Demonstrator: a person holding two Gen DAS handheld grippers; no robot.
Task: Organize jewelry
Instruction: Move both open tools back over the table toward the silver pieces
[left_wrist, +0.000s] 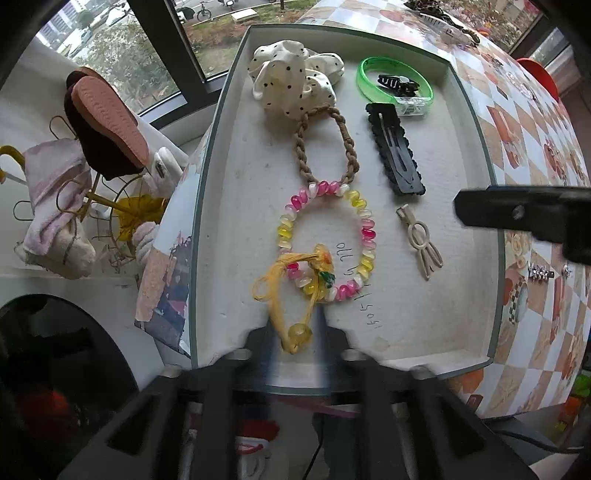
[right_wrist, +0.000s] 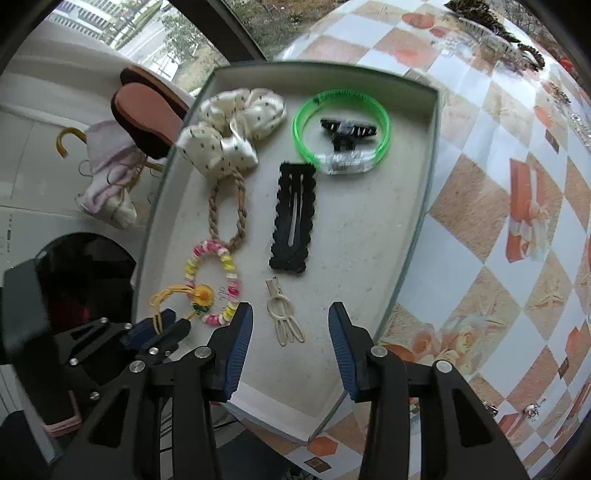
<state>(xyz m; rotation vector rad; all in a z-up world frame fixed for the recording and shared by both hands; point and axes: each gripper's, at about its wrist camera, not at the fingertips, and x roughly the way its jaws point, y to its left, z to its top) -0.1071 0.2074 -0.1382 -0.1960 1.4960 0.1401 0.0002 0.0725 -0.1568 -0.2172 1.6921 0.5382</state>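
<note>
Right wrist view: right tool (right_wrist: 290, 339) parted over the tray (right_wrist: 417, 236), pads clear of everything, cream clip (right_wrist: 282, 319) lying flat just below the gap. Left tool (right_wrist: 162, 326) low at the tray's near-left edge, yellow cord (right_wrist: 162, 302) running between its pads; pressing or not, cannot tell. Left wrist view: same cord (left_wrist: 284, 291) trailing back from the bead bracelet (left_wrist: 327, 236) into the blurred pads. Further up the tray, braided hair tie (left_wrist: 323, 144) touching the bracelet, spotted scrunchie (left_wrist: 291, 79), black snap clip (left_wrist: 395, 147), green bangle (left_wrist: 393, 79) ringing a small black claw clip (left_wrist: 397, 83). Tray on a checkered table (left_wrist: 532, 140).
</note>
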